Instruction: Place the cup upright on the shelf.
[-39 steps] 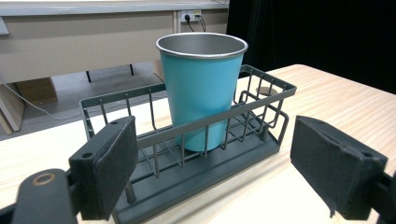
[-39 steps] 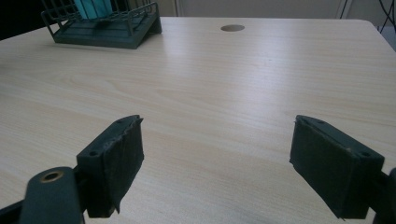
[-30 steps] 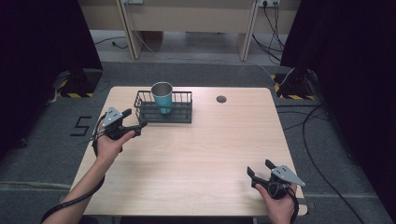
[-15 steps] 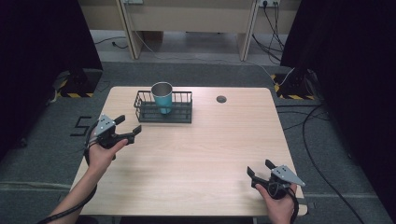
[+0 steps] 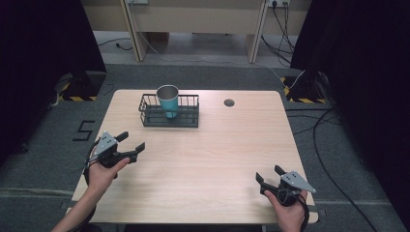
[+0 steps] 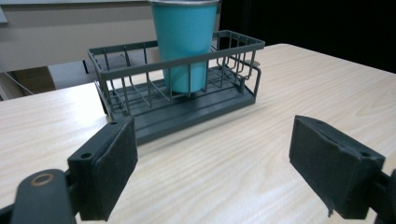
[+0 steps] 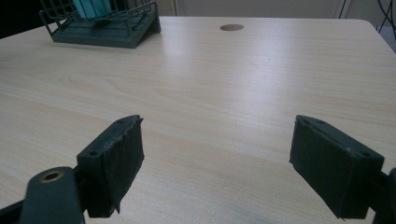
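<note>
1. Standing upright in a wire basket at the far left-centre of the table: a teal cup, its rim above the basket's top rail.
2. Seen from the left gripper view: cup in the basket, toward its right half, bars crossing in front of it, basket resting flat on pale wood.
3. Held over the near-left part of the table, near its left edge: left gripper, jaws spread wide and empty, pointing right and slightly far, well apart from the basket.
4. Wrapped around its body from below: left hand, forearm entering from the near edge.
5. Held at the near-right corner: right gripper, jaws likewise parted with nothing between them, aimed left and far, gripped by the right hand.
6. Set into the tabletop at far right-centre, right of the basket: a small round dark grommet, also visible far off in the right gripper view.
7. Lying beyond the table on grey floor: cables at right.
</note>
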